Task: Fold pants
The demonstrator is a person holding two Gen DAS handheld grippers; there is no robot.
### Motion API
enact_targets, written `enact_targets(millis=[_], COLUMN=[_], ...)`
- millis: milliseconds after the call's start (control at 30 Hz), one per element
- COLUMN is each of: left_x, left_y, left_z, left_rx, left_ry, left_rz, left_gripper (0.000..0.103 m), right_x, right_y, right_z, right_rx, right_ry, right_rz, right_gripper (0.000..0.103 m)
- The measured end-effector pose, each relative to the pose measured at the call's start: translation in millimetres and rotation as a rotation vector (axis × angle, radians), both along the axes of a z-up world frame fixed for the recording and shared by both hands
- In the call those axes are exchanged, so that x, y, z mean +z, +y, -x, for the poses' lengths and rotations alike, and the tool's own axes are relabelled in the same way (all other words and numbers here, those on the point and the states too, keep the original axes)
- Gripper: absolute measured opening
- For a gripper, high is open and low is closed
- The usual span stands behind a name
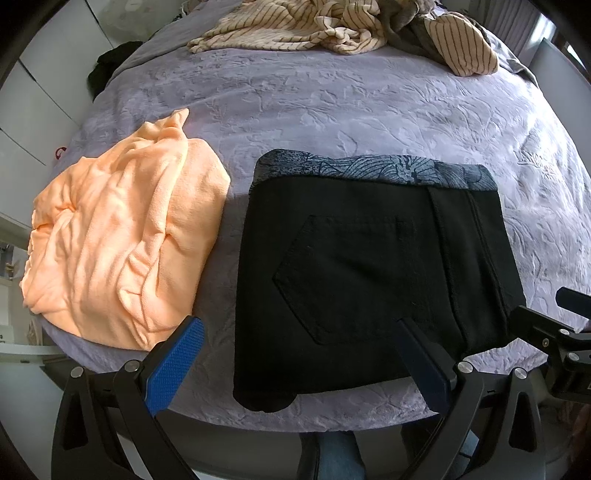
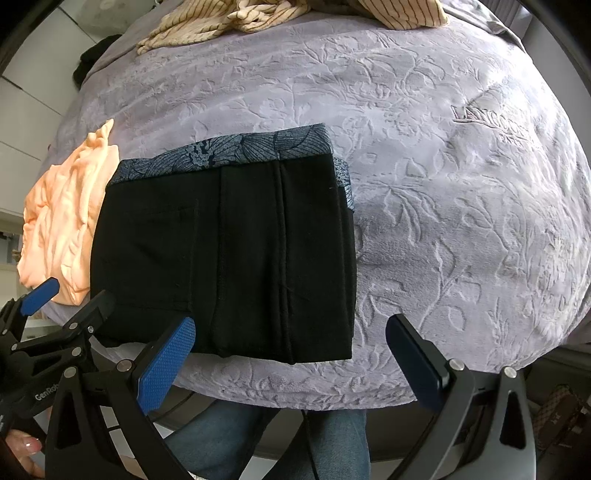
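Black pants (image 1: pixel 369 266) lie folded into a compact rectangle near the front edge of the bed, a back pocket facing up. A blue-grey patterned waistband (image 1: pixel 376 171) shows along their far edge. My left gripper (image 1: pixel 299 358) is open, its fingers spread over the near edge of the pants with nothing gripped. In the right wrist view the same pants (image 2: pixel 229 251) sit left of centre. My right gripper (image 2: pixel 290 358) is open too, its left pad at the near hem and its right finger over bare bedding. The left gripper (image 2: pixel 70 299) shows at the left.
A crumpled orange garment (image 1: pixel 122 251) lies just left of the pants. The lilac embossed bedspread (image 2: pixel 443 203) stretches to the right and back. A pile of striped clothes (image 1: pixel 303 26) sits at the far end. A person's jeans-clad legs (image 2: pixel 258 435) stand at the bed's front edge.
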State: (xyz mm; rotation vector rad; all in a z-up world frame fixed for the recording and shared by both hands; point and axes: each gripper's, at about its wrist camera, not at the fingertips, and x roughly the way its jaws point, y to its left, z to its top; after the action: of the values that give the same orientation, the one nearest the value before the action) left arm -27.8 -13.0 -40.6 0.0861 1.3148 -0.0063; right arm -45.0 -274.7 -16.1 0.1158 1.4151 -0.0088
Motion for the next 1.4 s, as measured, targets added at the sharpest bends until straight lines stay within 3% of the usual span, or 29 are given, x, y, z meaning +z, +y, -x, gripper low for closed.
enact_targets(millis=[600, 1400], left_x=[-1.0, 0.1], left_y=[-2.1, -4.9], left_z=[0.7, 1.2], left_rx=[-0.006, -0.024], left_ry=[0.012, 0.011], left_rz=[-0.001, 0.001], left_gripper=[0.103, 0.103], right_x=[4.0, 3.5], right_y=[3.3, 6.3], right_z=[-0.2, -0.6], right_rx=[0.037, 0.052], right_ry=[-0.027, -0.029], right_rz=[0.090, 0.107], right_gripper=[0.103, 0.103])
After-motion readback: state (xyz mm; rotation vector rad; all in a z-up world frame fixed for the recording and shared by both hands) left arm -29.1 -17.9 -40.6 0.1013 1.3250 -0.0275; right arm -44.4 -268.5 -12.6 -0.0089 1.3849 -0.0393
